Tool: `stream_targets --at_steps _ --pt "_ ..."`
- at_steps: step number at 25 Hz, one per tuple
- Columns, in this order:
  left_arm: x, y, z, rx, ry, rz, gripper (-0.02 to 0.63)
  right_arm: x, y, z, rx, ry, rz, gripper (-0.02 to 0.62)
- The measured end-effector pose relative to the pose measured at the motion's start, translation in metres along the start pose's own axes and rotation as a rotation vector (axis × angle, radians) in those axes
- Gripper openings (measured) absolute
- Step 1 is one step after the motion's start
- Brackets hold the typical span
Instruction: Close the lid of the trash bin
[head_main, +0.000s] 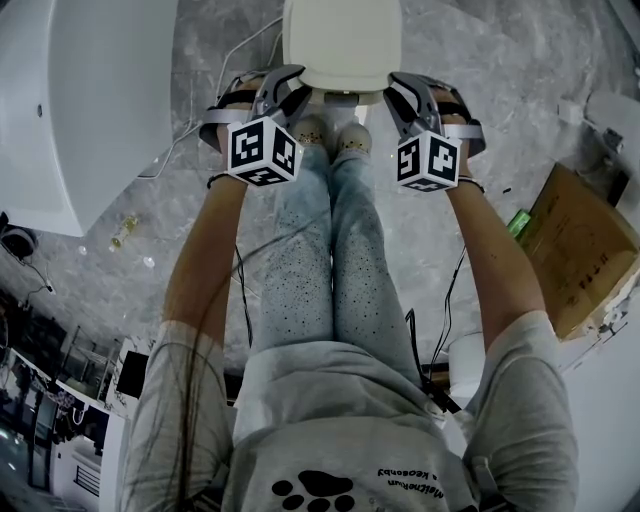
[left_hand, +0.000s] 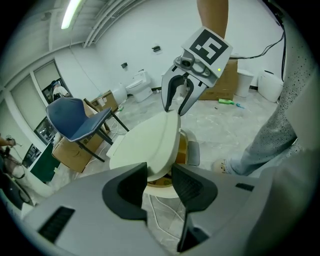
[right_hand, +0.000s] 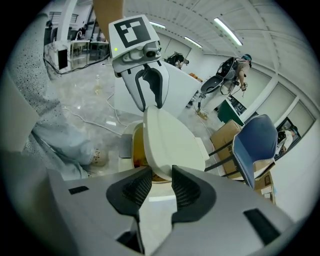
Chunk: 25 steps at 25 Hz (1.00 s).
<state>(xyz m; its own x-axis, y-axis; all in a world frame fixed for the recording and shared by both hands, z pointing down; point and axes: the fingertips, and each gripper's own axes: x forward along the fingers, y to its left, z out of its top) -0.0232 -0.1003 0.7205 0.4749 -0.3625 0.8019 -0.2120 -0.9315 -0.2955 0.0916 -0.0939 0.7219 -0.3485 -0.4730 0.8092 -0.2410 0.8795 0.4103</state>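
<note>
Lid (head_main: 342, 45) seen tilted, half-raised over bin (right_hand: 126, 145) on floor. Flanked by left claw (left_hand: 160, 182) and right claw (right_hand: 161, 185), both spread, nothing clamped. Lid edge just ahead of each, equally near.

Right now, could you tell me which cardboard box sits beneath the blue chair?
The low box on the floor under the blue chair, below its seat; the big box stands apart, near the far wall.

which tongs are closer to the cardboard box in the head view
Right. The right tongs sit at the lid's right side, toward the cardboard box; the left tongs are across the lid, farther away.
</note>
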Motion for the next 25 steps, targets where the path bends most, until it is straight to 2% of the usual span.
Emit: stream_targets --at_steps 13,25 --pt "0.012 -0.008 -0.009 0.044 0.036 -0.023 0.161 0.014 0.012 -0.009 -0.04 0.043 0.01 0.137" --pt "0.028 -0.02 -0.021 -0.007 0.067 -0.081 0.155 0.029 0.024 -0.018 -0.06 0.084 0.056 0.137"
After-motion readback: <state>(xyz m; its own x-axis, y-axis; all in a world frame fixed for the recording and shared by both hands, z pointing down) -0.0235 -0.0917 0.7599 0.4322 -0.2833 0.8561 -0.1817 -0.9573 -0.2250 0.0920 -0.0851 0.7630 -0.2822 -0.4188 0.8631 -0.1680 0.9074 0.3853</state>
